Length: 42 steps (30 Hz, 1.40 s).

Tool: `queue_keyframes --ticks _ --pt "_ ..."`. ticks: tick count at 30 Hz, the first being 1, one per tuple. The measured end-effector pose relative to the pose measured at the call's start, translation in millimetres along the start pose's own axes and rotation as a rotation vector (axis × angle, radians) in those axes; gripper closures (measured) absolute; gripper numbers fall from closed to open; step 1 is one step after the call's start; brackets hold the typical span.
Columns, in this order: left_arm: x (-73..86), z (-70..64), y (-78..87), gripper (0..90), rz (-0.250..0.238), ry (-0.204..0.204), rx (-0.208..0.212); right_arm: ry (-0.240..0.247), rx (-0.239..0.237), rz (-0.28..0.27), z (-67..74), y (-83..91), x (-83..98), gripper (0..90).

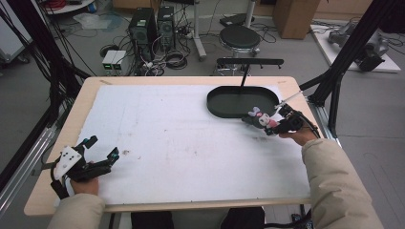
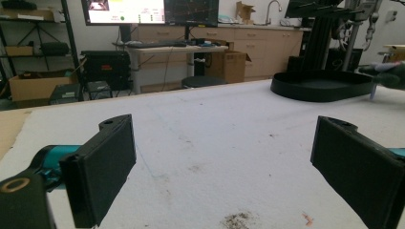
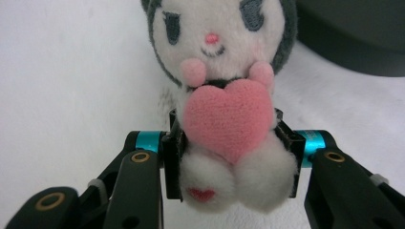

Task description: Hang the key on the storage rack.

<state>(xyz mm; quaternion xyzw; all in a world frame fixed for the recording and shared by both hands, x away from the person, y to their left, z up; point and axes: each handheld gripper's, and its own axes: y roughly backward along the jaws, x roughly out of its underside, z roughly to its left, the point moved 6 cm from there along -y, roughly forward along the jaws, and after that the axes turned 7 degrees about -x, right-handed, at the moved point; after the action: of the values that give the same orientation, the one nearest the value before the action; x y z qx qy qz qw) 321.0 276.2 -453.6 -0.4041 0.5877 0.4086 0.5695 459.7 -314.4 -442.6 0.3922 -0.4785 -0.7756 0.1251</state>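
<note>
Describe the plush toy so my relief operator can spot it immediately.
Find the black oval tray at the far right of the white table mat. Just at its near edge, the right gripper has its jaws closed on the plush toy: white face, dark grey hood, hugging a pink heart.

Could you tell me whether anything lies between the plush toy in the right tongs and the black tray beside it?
Nothing visible does. The right tongs are shut on the plush toy, just in front of the black tray, with only bare white mat between them.
</note>
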Motion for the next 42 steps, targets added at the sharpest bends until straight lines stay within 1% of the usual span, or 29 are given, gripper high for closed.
queue_keyframes --ticks 1,2,3,4,5,6,7,8,9,11,12,13,15,16,17,18,19,22,26,27,28,29,30,31,33,34,35,40,42 --pt "0.0 0.0 -0.1 8.5 -0.001 0.001 -0.001 0.000 0.000 0.000 0.0 0.0 0.0 57.4" --pt "0.0 0.0 0.0 8.5 -0.001 0.001 0.000 -0.017 0.003 -0.024 -1.2 3.2 -0.8 57.4" --pt "0.0 -0.1 0.0 8.4 -0.001 0.002 0.000 -0.044 0.009 -0.070 -4.0 9.5 -2.2 57.4" --pt "0.1 0.0 0.1 8.4 0.001 -0.002 0.001 -0.044 0.009 -0.070 -4.0 9.5 -2.2 57.4" --pt "0.1 0.0 0.2 8.5 0.001 -0.002 0.000 -0.065 0.007 -0.089 -4.7 12.6 -2.7 57.3" --pt "0.1 -0.1 0.2 8.5 0.001 -0.001 0.000 -0.088 0.016 -0.128 -6.4 18.5 -3.7 57.4" --pt "0.1 -0.1 0.2 8.5 0.001 -0.001 0.000 -0.099 0.016 -0.147 -7.3 21.0 -4.0 57.3" --pt "0.1 0.0 0.2 8.5 0.001 -0.001 0.000 -0.099 0.016 -0.147 -7.3 21.0 -4.0 57.3" --pt "0.1 -0.1 0.2 8.5 0.000 -0.001 0.000 -0.117 0.019 -0.163 -7.7 23.6 -4.3 57.3" --pt "0.1 -0.1 0.2 8.5 -0.001 -0.001 0.000 -0.133 0.035 -0.187 -9.6 28.3 -4.5 57.4" --pt "0.0 -0.1 0.3 8.5 -0.001 -0.001 0.001 -0.155 0.056 -0.206 -11.7 32.8 -4.8 57.4" --pt "0.0 -0.1 0.3 8.5 -0.001 -0.001 0.001 -0.155 0.056 -0.206 -11.7 32.8 -4.8 57.4" --pt "0.0 -0.1 0.3 8.4 -0.001 -0.001 0.001 -0.188 0.082 -0.249 -14.1 41.1 -7.5 57.4" --pt "0.0 -0.1 0.3 8.5 -0.001 -0.001 0.001 -0.188 0.082 -0.249 -14.1 41.1 -7.5 57.4" --pt "0.0 -0.1 0.2 8.4 -0.001 -0.001 0.000 -0.195 0.096 -0.279 -15.6 47.9 -10.8 57.4" --pt "0.0 -0.1 0.3 8.4 -0.001 -0.001 0.001 -0.195 0.096 -0.279 -15.6 47.9 -10.8 57.4" --pt "0.0 -0.1 0.3 8.4 -0.001 -0.001 0.001 -0.202 0.109 -0.300 -16.5 54.9 -15.7 57.4" --pt "0.0 -0.1 0.3 8.5 -0.001 -0.001 0.001 -0.199 0.128 -0.334 -17.7 65.7 -24.2 57.4" --pt "0.0 -0.1 0.4 8.5 -0.002 -0.001 0.001 -0.199 0.153 -0.357 -20.0 75.3 -31.2 57.3" --pt "0.0 -0.1 0.5 8.4 -0.002 -0.002 0.002 -0.210 0.164 -0.371 -21.5 81.7 -35.0 57.3" --pt "0.0 -0.1 0.5 8.5 -0.002 -0.002 0.002 -0.210 0.164 -0.371 -21.5 81.7 -35.0 57.3" --pt "0.0 -0.1 0.4 8.5 -0.002 -0.002 0.001 -0.218 0.171 -0.394 -23.1 87.6 -38.4 57.3" --pt "0.0 -0.1 0.5 8.5 -0.002 -0.002 0.002 -0.224 0.167 -0.397 -24.0 89.9 -39.9 57.3" --pt "0.0 -0.1 0.5 8.5 -0.001 -0.002 0.002 -0.226 0.179 -0.392 -25.1 92.0 -41.1 57.3" --pt "0.0 -0.1 0.4 8.5 -0.002 -0.001 0.001 -0.226 0.184 -0.396 -25.8 94.1 -42.4 57.3" --pt "0.0 -0.2 0.4 8.5 -0.002 -0.001 0.001 -0.228 0.185 -0.408 -26.7 96.9 -44.4 57.3" --pt "0.0 -0.1 0.4 8.5 -0.001 -0.002 0.001 -0.235 0.201 -0.418 -28.0 100.5 -46.8 57.3" --pt "0.0 -0.2 0.2 8.5 -0.002 -0.002 0.000 -0.247 0.205 -0.443 -32.9 108.6 -52.4 57.3" --pt "0.1 -0.2 0.2 8.5 -0.002 -0.002 -0.001 -0.250 0.205 -0.440 -33.9 109.9 -53.3 57.3"
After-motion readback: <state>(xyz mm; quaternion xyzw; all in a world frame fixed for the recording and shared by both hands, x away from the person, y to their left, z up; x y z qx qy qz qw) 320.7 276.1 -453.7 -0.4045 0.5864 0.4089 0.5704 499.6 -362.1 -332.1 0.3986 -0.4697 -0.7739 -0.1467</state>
